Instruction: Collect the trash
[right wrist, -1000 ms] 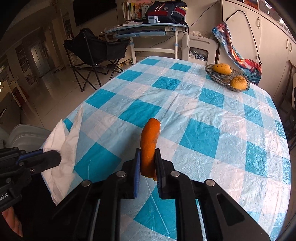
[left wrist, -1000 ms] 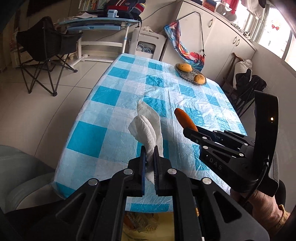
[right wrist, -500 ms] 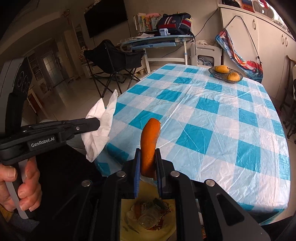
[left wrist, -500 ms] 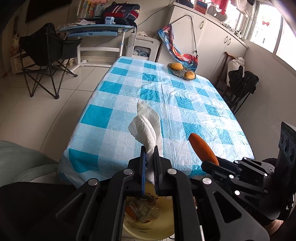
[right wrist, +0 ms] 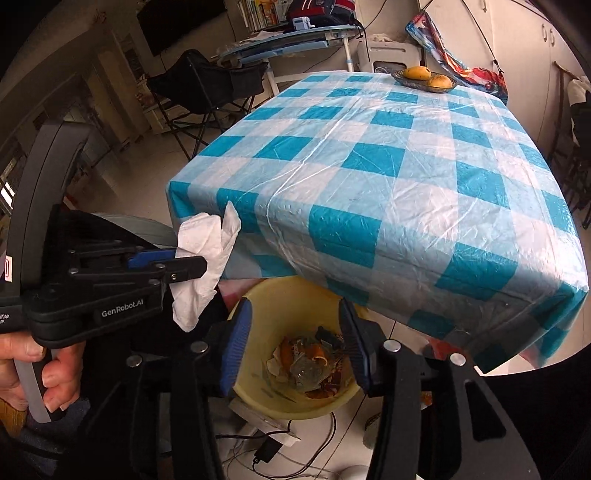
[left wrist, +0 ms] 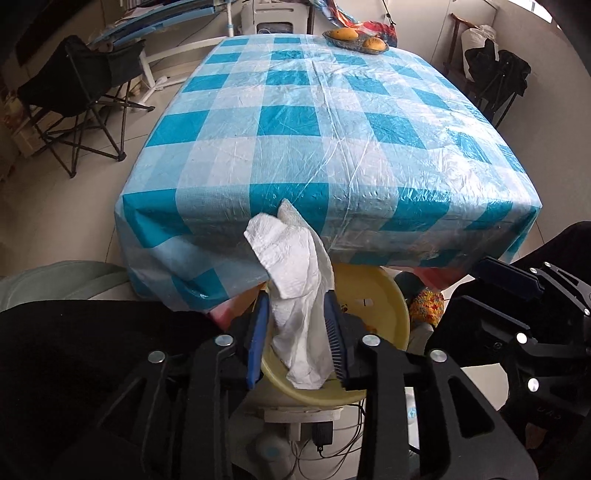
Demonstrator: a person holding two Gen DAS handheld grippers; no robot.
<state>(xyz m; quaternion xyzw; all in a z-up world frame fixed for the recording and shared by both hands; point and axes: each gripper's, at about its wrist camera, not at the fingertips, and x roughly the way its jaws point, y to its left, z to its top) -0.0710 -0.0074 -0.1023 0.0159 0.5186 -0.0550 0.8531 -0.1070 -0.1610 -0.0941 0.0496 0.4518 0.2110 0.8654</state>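
Now both hand-held grippers tip down over the round yellow plastic bin (right wrist: 295,402) beside the counter (left wrist: 332,147). The left hand-held gripper (left wrist: 297,334) is letting go; the crumpled white paper tissue (left wrist: 299,280) hangs loose between its jaws. The right hand-held gripper (right wrist: 293,349) is opening, nothing inside.

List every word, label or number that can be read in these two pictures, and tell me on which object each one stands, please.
"GenRobot.AI": white letters on the side of the black plastic left gripper, seen in the right wrist view.
Partial white letters at the left edge of that same gripper body: cut off, unreadable.
Faint embossed letters on the black right gripper, lower right of the left wrist view: too dim to read.
Book spines on the far shelf: too small.
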